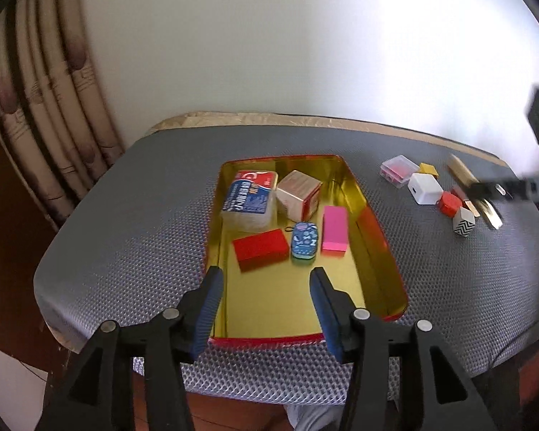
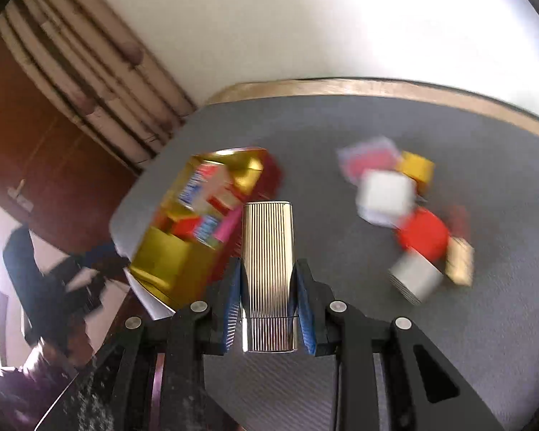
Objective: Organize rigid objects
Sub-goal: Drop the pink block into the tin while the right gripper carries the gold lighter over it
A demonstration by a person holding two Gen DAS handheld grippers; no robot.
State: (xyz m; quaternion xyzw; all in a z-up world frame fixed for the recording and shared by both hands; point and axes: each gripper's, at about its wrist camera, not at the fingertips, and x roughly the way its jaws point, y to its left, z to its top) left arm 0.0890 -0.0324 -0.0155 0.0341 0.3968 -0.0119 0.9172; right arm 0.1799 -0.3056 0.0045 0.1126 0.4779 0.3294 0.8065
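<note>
A gold-lined red tin (image 1: pixel 269 339) lies on the grey mat. It holds a blue-and-red pack (image 1: pixel 248 194), a beige cube box (image 1: pixel 298 194), a pink block (image 1: pixel 335 230), a red block (image 1: pixel 260 249) and a small blue patterned case (image 1: pixel 304 240). My left gripper (image 1: pixel 266 271) hangs open over the tin's near end with nothing between its fingers. My right gripper (image 2: pixel 269 262) is shut on a ribbed gold case (image 2: pixel 267 244), held above the mat between the blurred tin (image 2: pixel 169 262) and the loose pile. From the left wrist view that gripper (image 1: pixel 485 192) shows at the right edge.
Loose items lie right of the tin: a clear box with red contents (image 1: pixel 399 170), a yellow cube (image 1: pixel 428 169), a white block (image 1: pixel 424 187), a red round piece (image 1: pixel 450 204) and a zigzag-patterned cube (image 1: pixel 463 223). A curtain (image 1: pixel 46 107) hangs at the left, a white wall stands behind.
</note>
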